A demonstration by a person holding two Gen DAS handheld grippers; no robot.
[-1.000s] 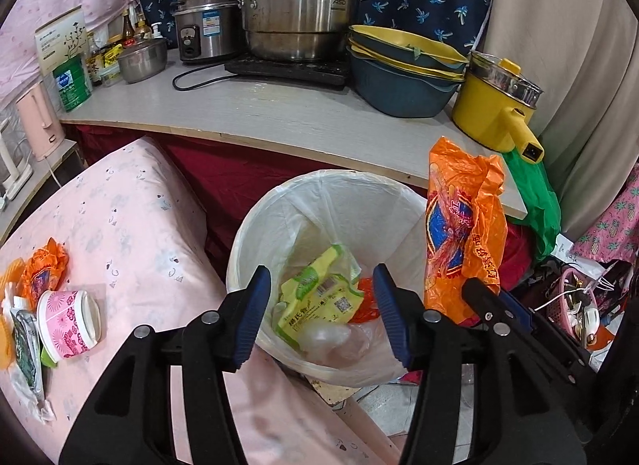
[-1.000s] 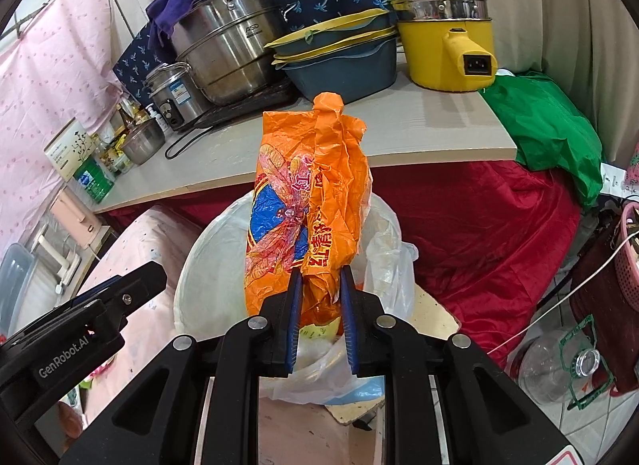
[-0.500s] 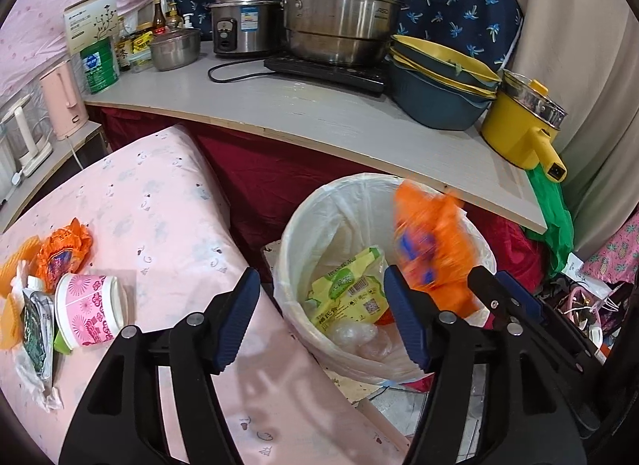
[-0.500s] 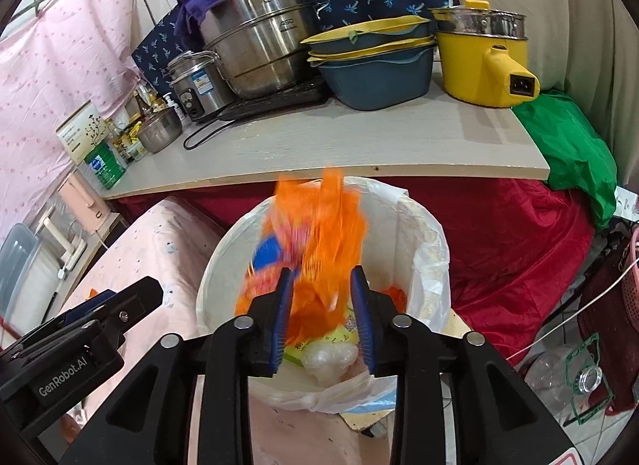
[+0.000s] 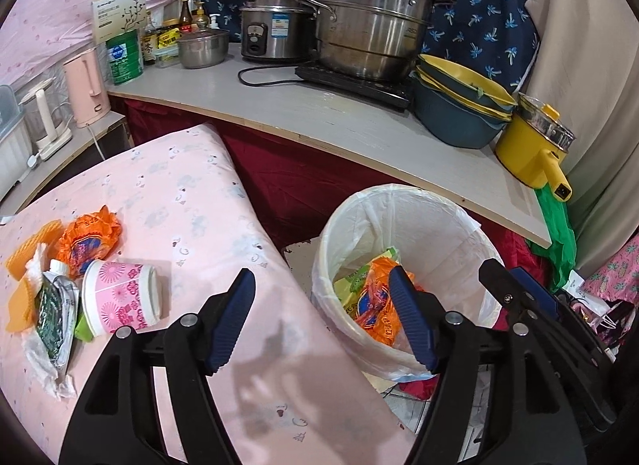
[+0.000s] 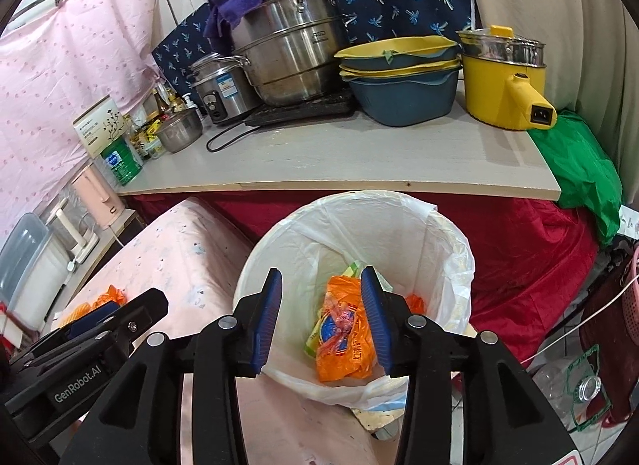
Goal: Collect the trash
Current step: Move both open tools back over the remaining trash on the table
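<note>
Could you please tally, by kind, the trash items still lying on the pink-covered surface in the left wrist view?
Orange wrappers or pieces: 3
Pink paper cup: 1
Dark green pouch: 1
White crumpled paper or plastic: 1
Total: 6; a green scrap under the cup is too hidden to identify.

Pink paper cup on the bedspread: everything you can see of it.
The pink paper cup lies on its side on the pink bedspread, white with pink flower prints, its white end facing right. It rests against a pile of wrappers: orange bag behind, green packet and crumpled tissue to its left. Neither gripper touches it.
</note>
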